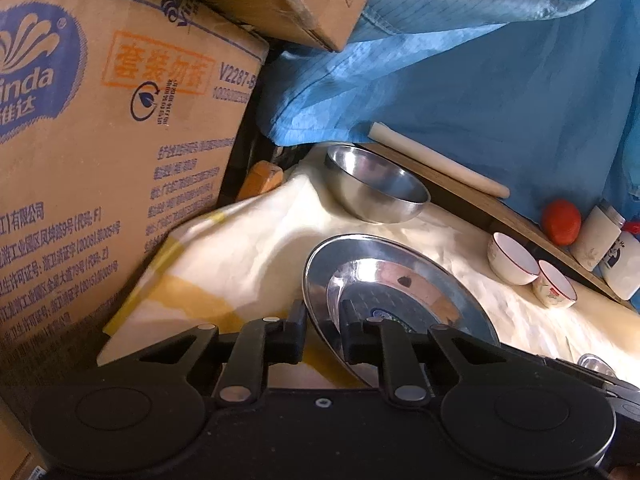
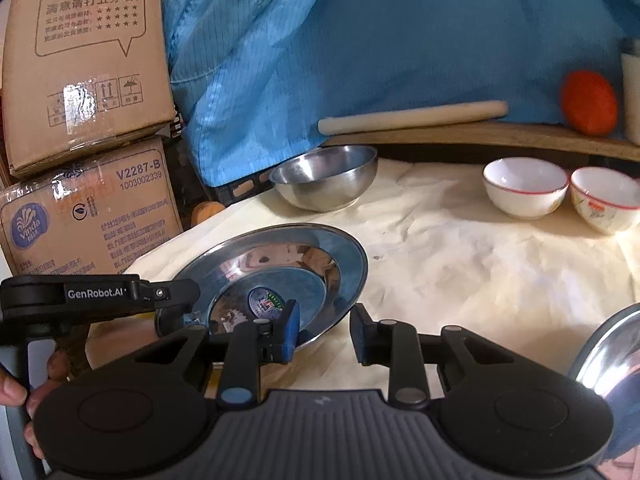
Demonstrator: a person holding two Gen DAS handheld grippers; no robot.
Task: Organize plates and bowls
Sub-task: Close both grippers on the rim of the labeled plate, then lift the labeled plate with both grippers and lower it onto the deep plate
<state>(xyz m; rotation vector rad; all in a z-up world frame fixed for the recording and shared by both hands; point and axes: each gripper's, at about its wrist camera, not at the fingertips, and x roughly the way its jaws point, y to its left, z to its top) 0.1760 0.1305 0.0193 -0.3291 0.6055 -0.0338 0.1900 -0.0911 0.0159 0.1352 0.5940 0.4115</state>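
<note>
A steel plate [image 1: 400, 280] is tilted above the cream cloth; my left gripper [image 1: 323, 330] is shut on its near rim. The plate [image 2: 280, 268] and the left gripper [image 2: 176, 300] also show in the right wrist view. My right gripper [image 2: 325, 330] is open and empty, its jaws just beside the plate's right edge. A steel bowl [image 1: 376, 184] [image 2: 326, 176] stands behind. Two white bowls with red rims [image 1: 514, 258] [image 1: 556, 284] stand to the right; they also show in the right wrist view [image 2: 526, 186] [image 2: 606, 198]. A second steel plate [image 2: 612, 376] shows at the right edge.
Cardboard boxes [image 1: 100, 140] [image 2: 84, 68] stand on the left. A blue cloth [image 1: 480, 72] hangs behind. A wooden board [image 2: 480, 136] at the back carries a rolling pin [image 2: 412, 116], an orange fruit [image 2: 588, 102] and white bottles [image 1: 598, 236].
</note>
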